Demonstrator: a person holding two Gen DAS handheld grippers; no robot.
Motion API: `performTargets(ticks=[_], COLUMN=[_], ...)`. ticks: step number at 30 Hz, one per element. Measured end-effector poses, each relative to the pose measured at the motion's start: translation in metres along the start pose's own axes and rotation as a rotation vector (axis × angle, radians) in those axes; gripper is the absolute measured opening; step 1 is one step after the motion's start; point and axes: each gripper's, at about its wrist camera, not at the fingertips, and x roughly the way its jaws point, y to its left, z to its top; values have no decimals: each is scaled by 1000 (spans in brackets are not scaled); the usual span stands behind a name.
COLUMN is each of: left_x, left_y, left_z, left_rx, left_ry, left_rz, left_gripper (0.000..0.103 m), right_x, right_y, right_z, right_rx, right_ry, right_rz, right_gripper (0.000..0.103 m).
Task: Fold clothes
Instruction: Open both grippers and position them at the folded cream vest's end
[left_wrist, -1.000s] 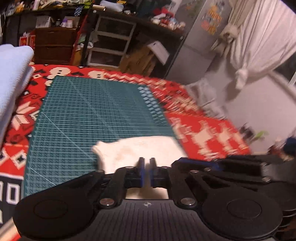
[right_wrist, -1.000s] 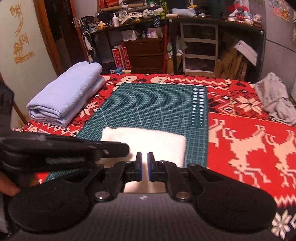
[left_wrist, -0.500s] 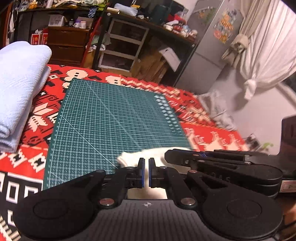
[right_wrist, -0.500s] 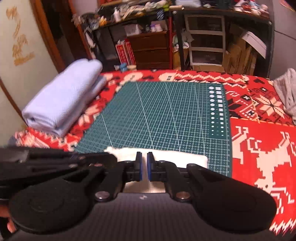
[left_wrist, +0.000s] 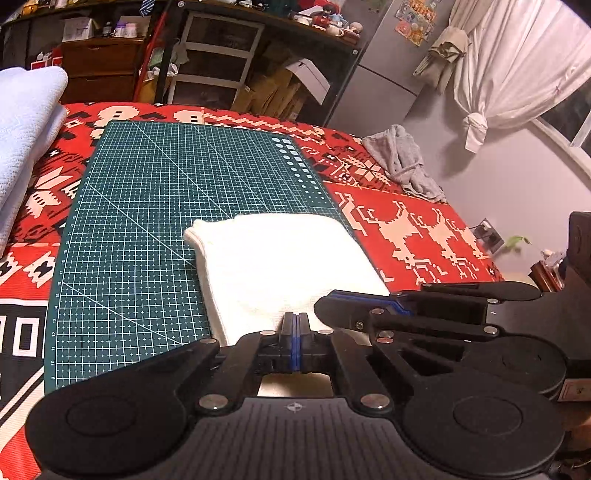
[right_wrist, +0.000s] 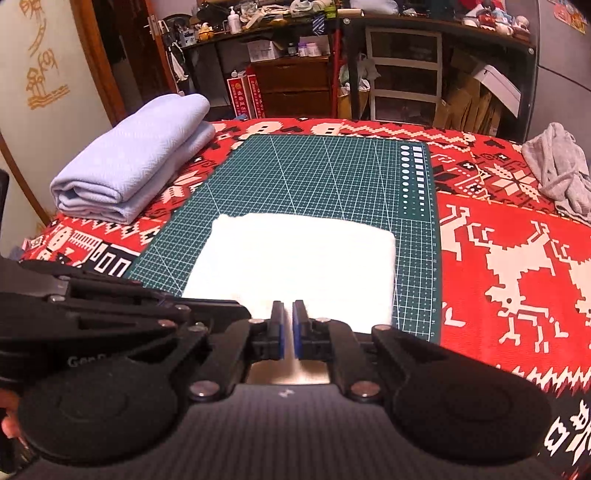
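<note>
**White cloth folded on the mat, both grippers parked at its near edge**

Left wrist view first. The left gripper (left_wrist: 295, 325) is clenched, blue pads pressed together with no gap I can see and nothing visibly pinched between them. It sits right at the near edge of the white cloth (left_wrist: 280, 254), which lies as a tidy rectangle on the green cutting mat (left_wrist: 147, 229), toward the mat's near right corner. The right gripper (left_wrist: 332, 304) pokes in from the right side, lying over the cloth's near right part. My guess is both tools sit low at that edge either to press the fold flat or to get at the hem for another fold. Off to the left there's a folded blue towel (left_wrist: 26, 122), and a crumpled grey garment (left_wrist: 406, 162) waits on the red patterned blanket (left_wrist: 424, 229) past the mat, probably next in line.

Right wrist view. The right gripper (right_wrist: 289, 321) is nearly closed, just a thin slit between the pads. I can't tell if a bit of white fabric is caught in there; the cloth (right_wrist: 295, 254) is bright behind it. Here the cloth looks squared up with the mat's grid (right_wrist: 314, 173), which is likely why the mat is used at all. The left gripper (right_wrist: 236, 308) lies alongside on the left, over the cloth's near left corner. Blue towel (right_wrist: 129, 162) is stacked clear of the mat, so it reads as done. Grey garment (right_wrist: 557, 170) is well apart on the right.
</note>
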Motion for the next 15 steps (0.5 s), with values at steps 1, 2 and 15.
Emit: performTargets(ticks=[1,2,15], left_x=[-1,-3,9], left_y=[0,-2,6], left_z=[2,4,27], left_rx=[-12,-17,0], left_ry=[2,4,-4], left_rz=[2,7,44], left_gripper=[3,3,3], right_x=[0,0,13], right_y=[1,1,-6], right_z=[0,2,26], right_rx=[-6,-1,29], right_ry=[2,9,22], right_rz=[-3,-2,-8], right_gripper=[6,6,1])
